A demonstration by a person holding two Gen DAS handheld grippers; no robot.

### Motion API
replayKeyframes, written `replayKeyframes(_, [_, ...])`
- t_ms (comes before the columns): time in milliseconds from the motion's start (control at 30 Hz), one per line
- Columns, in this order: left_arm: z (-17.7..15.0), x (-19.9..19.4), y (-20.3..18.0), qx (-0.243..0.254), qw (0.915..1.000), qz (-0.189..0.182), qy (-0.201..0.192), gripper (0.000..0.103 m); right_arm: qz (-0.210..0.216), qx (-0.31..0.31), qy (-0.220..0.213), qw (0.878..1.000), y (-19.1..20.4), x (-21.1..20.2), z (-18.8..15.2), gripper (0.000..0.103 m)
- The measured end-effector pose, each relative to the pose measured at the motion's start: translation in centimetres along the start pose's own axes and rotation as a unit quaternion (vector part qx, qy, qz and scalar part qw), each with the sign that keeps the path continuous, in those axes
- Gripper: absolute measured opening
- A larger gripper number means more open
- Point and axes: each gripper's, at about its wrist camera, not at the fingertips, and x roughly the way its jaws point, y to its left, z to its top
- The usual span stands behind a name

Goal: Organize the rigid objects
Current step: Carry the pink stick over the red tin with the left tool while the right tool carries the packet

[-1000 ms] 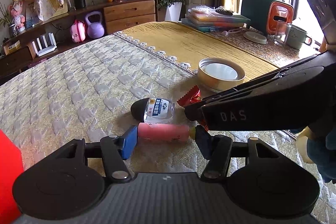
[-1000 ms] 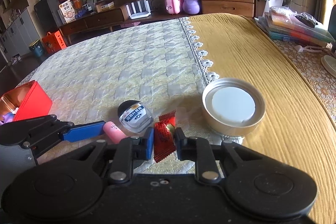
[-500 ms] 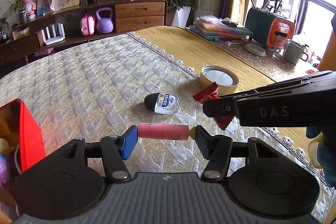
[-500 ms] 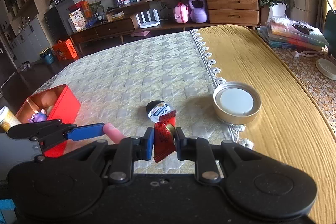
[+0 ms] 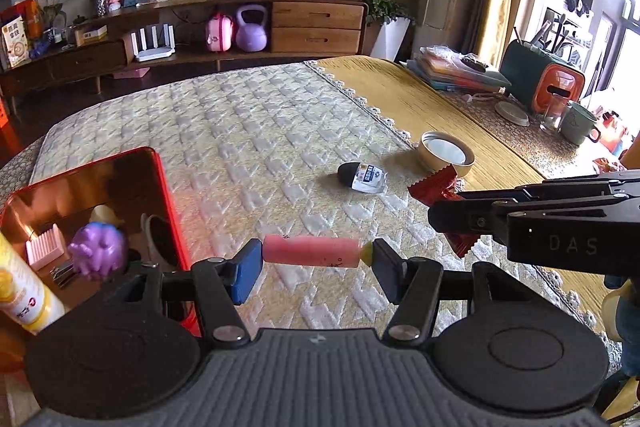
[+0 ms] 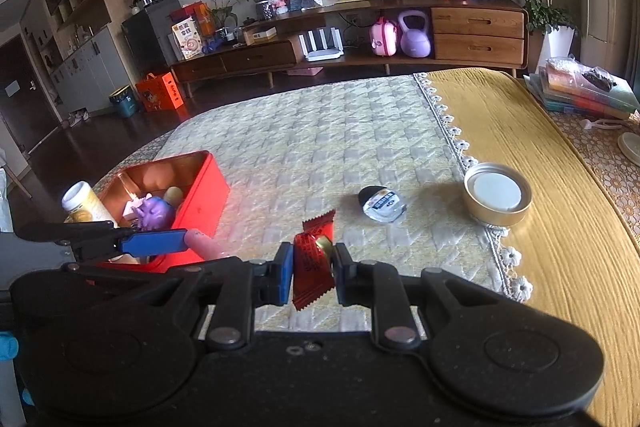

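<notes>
My left gripper [image 5: 312, 259] is shut on a pink cylinder [image 5: 310, 252], held end to end above the quilted cloth, just right of the red tin box [image 5: 160, 195]. My right gripper [image 6: 313, 269] is shut on a red candy wrapper [image 6: 314, 263], lifted above the cloth. The right gripper also shows in the left wrist view [image 5: 436, 217] with the wrapper [image 5: 432, 187]. The red tin box [image 6: 208, 183] holds a purple toy [image 6: 154, 211], a pink comb [image 5: 44, 247] and other small items. A small black-capped clear jar [image 6: 380, 203] lies on the cloth.
A round metal tin lid [image 6: 498, 193] sits at the edge of the yellow cloth. A white-capped yellow bottle [image 6: 86, 205] stands beside the box. Books [image 6: 580, 91], a cup [image 5: 578, 123] and an orange-green case [image 5: 544, 83] line the table's right side.
Both grippers have lifted and drawn back left with their objects. The red box has come into view beside the left gripper. The jar and tin lid now lie farther away.
</notes>
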Motion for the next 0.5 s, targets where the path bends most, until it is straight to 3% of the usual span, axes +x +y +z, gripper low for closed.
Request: replayKeyframes(500, [-2.5, -6.3, 5.5, -0.055, 0.9974, 0.046, -0.005, 0.059, 0.052, -0.056, 0.005, 0.997, 8.1, -0.5, -0.3, 0.02])
